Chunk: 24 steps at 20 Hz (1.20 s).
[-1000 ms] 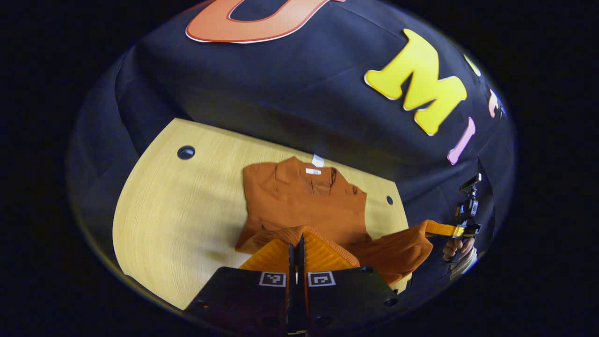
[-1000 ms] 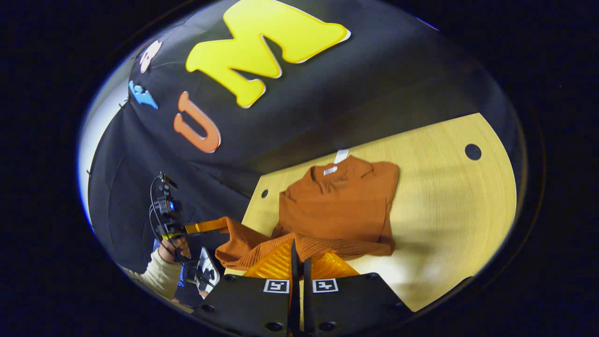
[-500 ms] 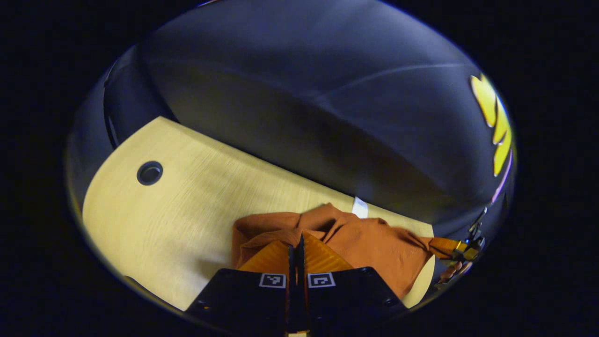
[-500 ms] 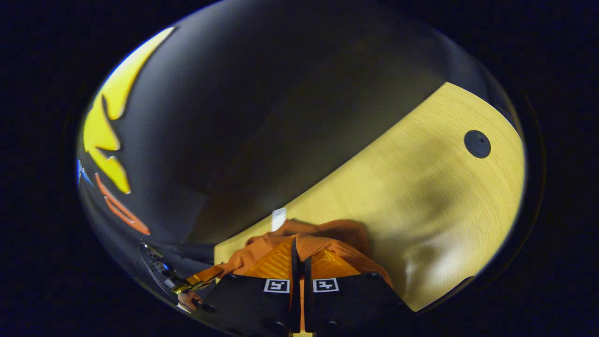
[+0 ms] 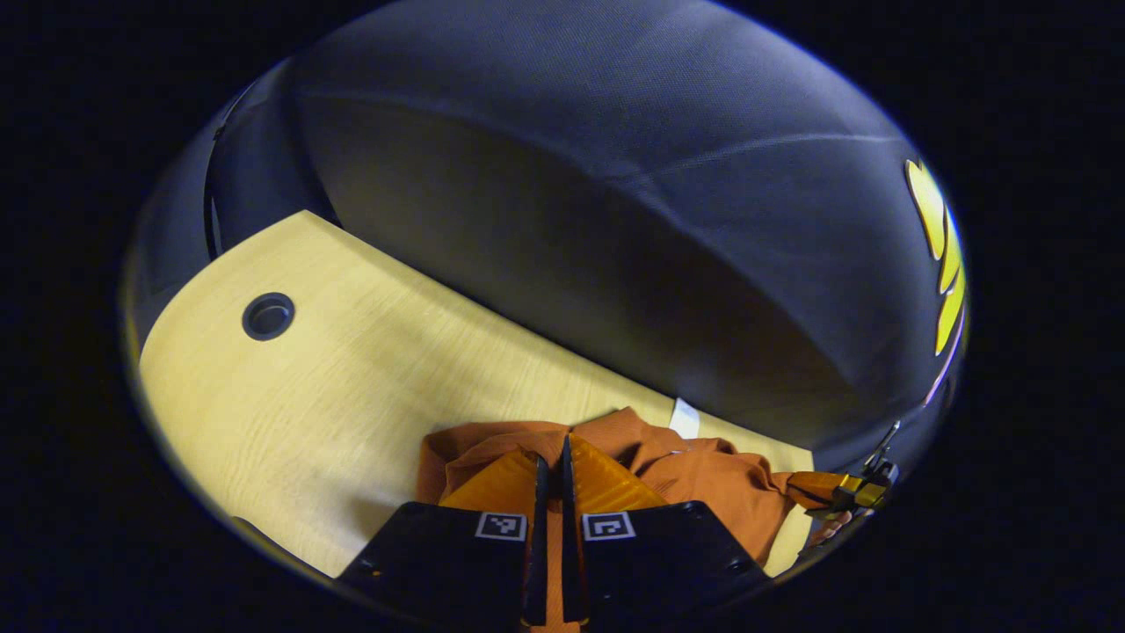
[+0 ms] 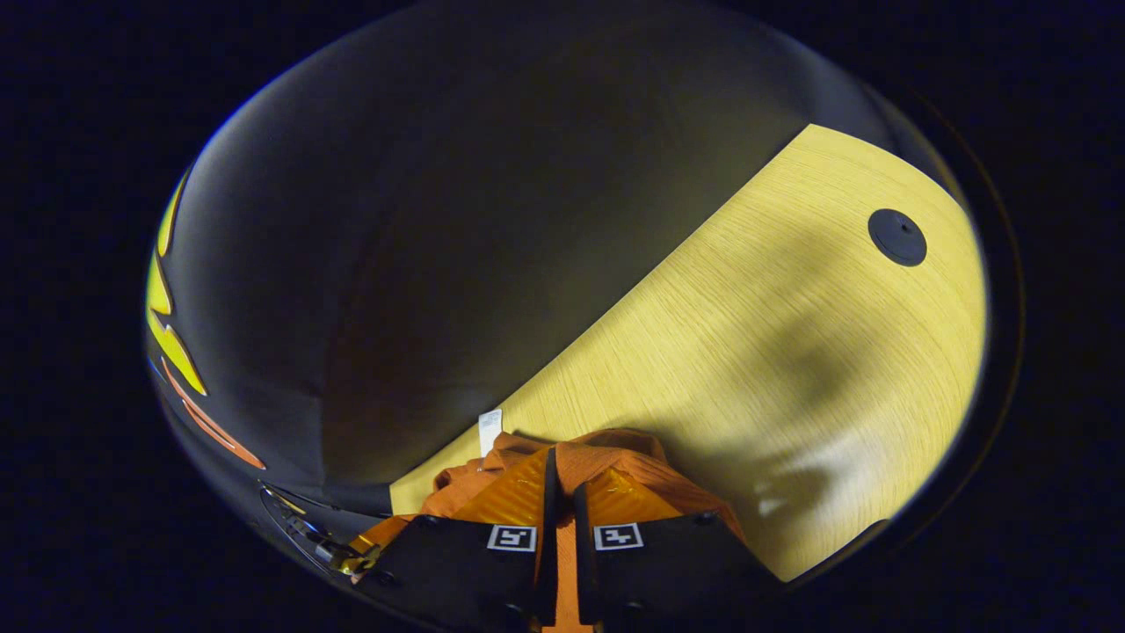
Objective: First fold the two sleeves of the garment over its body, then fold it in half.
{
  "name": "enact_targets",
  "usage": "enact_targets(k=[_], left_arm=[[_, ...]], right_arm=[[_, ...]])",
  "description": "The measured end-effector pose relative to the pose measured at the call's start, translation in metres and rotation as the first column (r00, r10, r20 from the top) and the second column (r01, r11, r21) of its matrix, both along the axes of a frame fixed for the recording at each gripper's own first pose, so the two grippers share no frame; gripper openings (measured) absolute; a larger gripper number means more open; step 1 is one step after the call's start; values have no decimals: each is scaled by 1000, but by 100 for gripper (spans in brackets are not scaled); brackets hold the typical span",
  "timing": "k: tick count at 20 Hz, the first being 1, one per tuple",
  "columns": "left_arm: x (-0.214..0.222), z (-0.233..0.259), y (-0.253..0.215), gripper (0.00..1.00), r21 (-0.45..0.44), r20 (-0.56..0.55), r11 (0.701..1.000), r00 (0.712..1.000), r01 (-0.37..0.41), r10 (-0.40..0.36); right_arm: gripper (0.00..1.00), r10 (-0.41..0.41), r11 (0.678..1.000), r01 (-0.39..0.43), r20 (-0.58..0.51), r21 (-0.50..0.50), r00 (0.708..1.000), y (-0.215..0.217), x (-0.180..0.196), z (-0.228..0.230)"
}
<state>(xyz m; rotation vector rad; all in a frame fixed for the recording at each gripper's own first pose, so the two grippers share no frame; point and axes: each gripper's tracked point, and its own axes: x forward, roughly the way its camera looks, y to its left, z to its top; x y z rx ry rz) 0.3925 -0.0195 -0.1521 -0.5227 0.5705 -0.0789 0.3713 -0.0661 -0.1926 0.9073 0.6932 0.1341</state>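
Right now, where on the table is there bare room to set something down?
Bare wood runs from the shirt to the round hole, and likewise towards the other hole. It is crowded at the shirt, where both grippers pinch.

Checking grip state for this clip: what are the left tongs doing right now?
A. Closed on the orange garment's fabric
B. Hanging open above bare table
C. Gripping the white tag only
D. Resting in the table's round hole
A: in the left gripper view the left tongs are closed, with the orange garment bunched at their tips and cloth visible between the fingers, above the wooden table.
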Motion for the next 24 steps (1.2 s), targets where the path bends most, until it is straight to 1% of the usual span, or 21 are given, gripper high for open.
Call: enact_targets(k=[2, 4, 5, 6, 7, 8, 9, 10, 11, 12, 14, 15, 16, 17, 18, 19, 20, 21, 22, 24], left_arm=[[1, -1, 2, 11, -8, 1, 1000, 1000, -1, 1], [4, 5, -5, 23, -69, 22, 998, 1000, 0, 2], [3, 7, -9, 18, -80, 25, 997, 1000, 5, -3], [3, 5, -6, 43, -71, 23, 997, 1000, 7, -6], [4, 7, -3, 40, -64, 27, 998, 1000, 7, -6], [8, 12, -5, 37, -88, 48, 996, 999, 16, -12], [12, 21, -13, 42, -142, 81, 989, 996, 37, -26], [18, 29, -25, 61, -219, 100, 974, 994, 60, -39], [21, 34, -33, 63, -259, 102, 963, 993, 77, -52], [24, 34, -33, 69, -265, 105, 961, 993, 82, -56], [23, 29, -28, 81, -213, 88, 974, 994, 79, -61], [22, 32, -19, 94, -193, 91, 980, 995, 53, -36], [23, 47, -6, 88, -201, 116, 979, 993, 15, 8], [23, 60, 0, 82, -213, 142, 977, 989, -5, 36], [17, 70, 10, 96, -188, 146, 982, 988, -22, 51], [6, 73, 19, 96, -133, 133, 990, 989, -41, 59], [-1, 73, 29, 97, -63, 120, 995, 989, -77, 84], [-13, 81, 39, 98, 2, 110, 995, 989, -100, 100], [-28, 95, 47, 99, 43, 118, 993, 987, -113, 107], [-60, 123, 45, 99, 108, 147, 989, 986, -99, 83]], right_arm=[[11, -14, 999, 14, 14, 52, 1000, -3, 0, 12], [16, -30, 994, 28, 15, 105, 999, -1, 3, 19], [12, -35, 992, 33, 19, 119, 999, 1, 3, 24], [27, -32, 991, 29, 24, 131, 999, 3, 4, 29], [33, -29, 991, 24, 31, 131, 999, 4, 4, 35], [56, -27, 990, 19, 52, 142, 998, 5, 6, 43], [50, -26, 988, 16, 69, 152, 997, 6, 8, 53], [72, -29, 987, 16, 76, 159, 997, 6, 7, 58], [71, -27, 986, 13, 84, 167, 996, 5, 2, 64], [71, -20, 986, 6, 83, 165, 996, 5, -3, 67], [71, -13, 985, -3, 94, 175, 995, 7, -13, 78], [71, -13, 984, -6, 104, 179, 994, 6, -21, 81], [71, 0, 984, -22, 120, 178, 993, 6, -28, 84], [71, 8, 986, -30, 131, 162, 991, 4, -38, 89], [71, 18, 992, -36, 142, 124, 990, 2, -48, 93], [71, 28, 995, -42, 152, 85, 988, 1, -58, 98], [71, 36, 998, -44, 163, 46, 986, -2, -66, 101], [71, 48, 999, -47, 173, -12, 984, -5, -77, 104], [71, 62, 996, -50, 185, -68, 981, -9, -88, 109], [71, 88, 980, -47, 213, -192, 973, -16, -111, 124]])
